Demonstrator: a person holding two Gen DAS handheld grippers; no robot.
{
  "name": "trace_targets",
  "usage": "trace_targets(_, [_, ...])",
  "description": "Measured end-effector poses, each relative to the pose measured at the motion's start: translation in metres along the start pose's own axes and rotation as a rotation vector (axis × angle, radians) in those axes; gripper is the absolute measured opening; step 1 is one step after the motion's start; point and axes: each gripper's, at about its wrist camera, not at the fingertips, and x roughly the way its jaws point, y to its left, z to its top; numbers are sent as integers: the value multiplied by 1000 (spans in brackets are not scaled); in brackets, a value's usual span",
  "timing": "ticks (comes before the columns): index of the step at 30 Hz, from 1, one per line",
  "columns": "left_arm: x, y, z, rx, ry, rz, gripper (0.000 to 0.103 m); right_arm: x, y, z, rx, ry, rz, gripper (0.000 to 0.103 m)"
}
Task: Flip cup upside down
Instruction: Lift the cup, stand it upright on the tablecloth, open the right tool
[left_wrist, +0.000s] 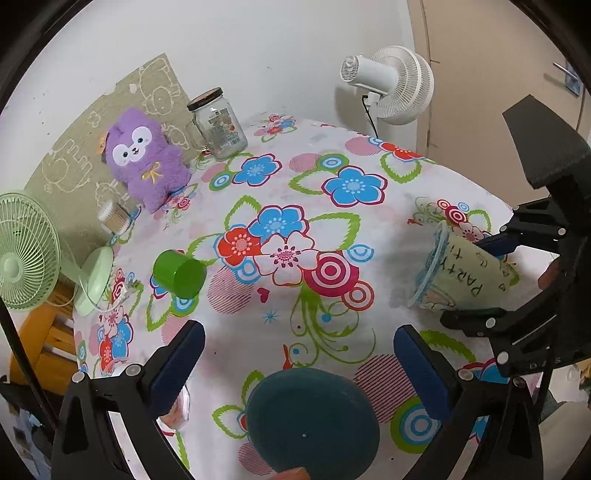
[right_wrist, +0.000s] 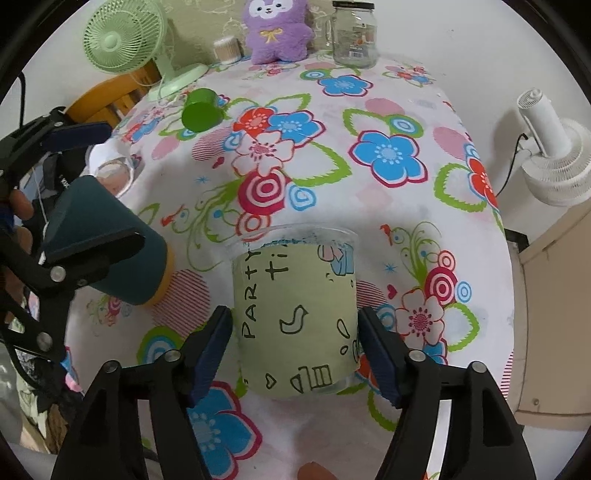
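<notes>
Right gripper (right_wrist: 295, 325): blue pads pressed on both sides of the pale green "PARTY" cup (right_wrist: 295, 314), clear rim pointing away over the floral tablecloth (right_wrist: 388, 110). Left gripper (left_wrist: 299, 354): fingers spread around a dark teal cup (left_wrist: 314, 421); actual contact cannot be judged. Small green cup (left_wrist: 179, 273) lies tipped near the mint desk fan (left_wrist: 26, 254).

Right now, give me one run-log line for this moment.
right tool: shut on pale green PARTY-print plastic cup, tilted, rim forward | left tool: gripping dark teal cup | small green cup: on side

clear plastic cup (right_wrist: 295, 314), glass jar (right_wrist: 354, 35), plush toy (right_wrist: 276, 31)
</notes>
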Motion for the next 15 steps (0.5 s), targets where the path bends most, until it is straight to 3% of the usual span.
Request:
trace_targets(10, [-17,-6,4,-25,-22,-13,103,-32,4,-1,-50,-58,-8,79])
trace_targets(15, [-27,-10,6,-62,-36,-21,103,-48,0,-5,-61,-98,-59,87])
